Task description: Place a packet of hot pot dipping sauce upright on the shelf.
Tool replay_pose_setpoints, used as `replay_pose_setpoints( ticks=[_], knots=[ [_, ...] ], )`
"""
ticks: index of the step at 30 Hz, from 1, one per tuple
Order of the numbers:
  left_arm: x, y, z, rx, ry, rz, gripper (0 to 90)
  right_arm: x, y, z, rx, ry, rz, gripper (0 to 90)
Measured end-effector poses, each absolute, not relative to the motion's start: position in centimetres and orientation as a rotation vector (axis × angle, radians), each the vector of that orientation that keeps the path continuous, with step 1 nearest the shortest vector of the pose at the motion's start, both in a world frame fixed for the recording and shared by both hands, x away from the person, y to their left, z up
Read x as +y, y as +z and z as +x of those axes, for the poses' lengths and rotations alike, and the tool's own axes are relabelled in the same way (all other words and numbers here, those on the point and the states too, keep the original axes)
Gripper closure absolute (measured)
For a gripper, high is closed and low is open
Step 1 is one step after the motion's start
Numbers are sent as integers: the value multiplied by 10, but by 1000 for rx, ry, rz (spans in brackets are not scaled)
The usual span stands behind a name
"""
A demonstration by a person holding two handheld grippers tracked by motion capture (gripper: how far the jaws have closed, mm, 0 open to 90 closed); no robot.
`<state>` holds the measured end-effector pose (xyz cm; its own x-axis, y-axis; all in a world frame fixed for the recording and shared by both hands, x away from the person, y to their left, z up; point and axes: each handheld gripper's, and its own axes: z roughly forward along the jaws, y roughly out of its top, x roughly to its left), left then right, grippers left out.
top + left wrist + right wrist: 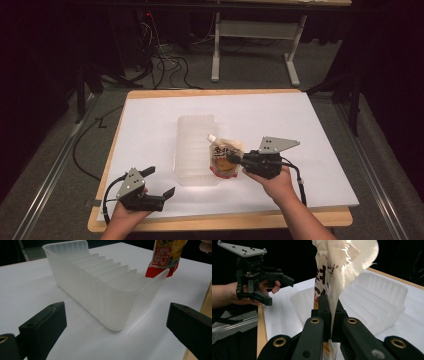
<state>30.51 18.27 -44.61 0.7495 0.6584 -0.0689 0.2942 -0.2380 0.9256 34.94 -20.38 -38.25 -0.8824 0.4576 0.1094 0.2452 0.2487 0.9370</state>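
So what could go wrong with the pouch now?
1. The right tongs pinch the pouch only along a thin edge, so it might slip out or swing.
2. The pouch hangs beside the bin, not over it, and could catch the rim going in.
3. The left tongs are open and off the bin, so a bump may shove it.

Slotted bin (195, 150) at the middle of your table (150, 120), pouch (226, 157) just beside it at its three o'clock, your right gripper (234, 159) at the pouch's three o'clock, your left gripper (159, 182) at the bin's seven o'clock, near the table's front edge.
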Motion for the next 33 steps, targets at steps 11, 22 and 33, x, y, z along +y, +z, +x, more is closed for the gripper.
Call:
replay_pose_setpoints(
  ticks=[11,22,33],
  knots=[
    [183,-446,305,735,406,1831,33,-186,-386,358,2390,1674,645,900],
    [183,-446,304,728,407,1832,33,-165,-387,365,2424,1670,624,900],
    [183,-446,305,725,404,1831,33,-150,-391,368,2453,1673,613,900]
  ],
)
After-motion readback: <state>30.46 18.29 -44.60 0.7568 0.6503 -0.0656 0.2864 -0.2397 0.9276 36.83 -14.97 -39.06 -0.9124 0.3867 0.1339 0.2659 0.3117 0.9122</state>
